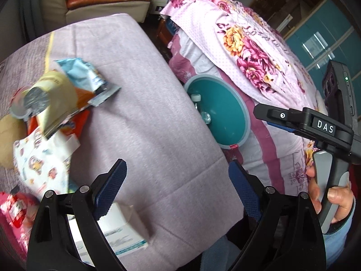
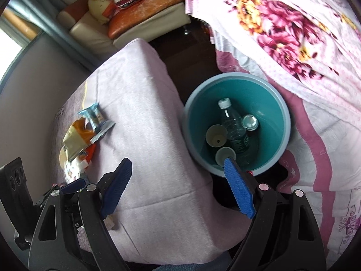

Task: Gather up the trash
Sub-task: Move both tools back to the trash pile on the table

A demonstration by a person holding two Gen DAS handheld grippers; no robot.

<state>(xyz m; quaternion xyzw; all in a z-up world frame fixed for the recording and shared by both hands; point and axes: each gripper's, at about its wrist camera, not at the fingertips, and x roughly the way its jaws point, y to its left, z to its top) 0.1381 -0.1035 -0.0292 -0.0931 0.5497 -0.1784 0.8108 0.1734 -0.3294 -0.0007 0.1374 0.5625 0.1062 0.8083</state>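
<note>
Right gripper: jaws wide apart, nothing between the blue pads; it sits at the lower centre of the right wrist frame, over the edge of the lilac-covered table and the near rim of the teal bin at centre right. Inside the bin: a clear plastic bottle, two paper cups and a can. Left gripper: jaws likewise wide, empty. Remaining trash: a pile of wrappers at the left of the frame on the table; a white carton lower left.

Both wrist views steeply downward, sharing bin
</note>
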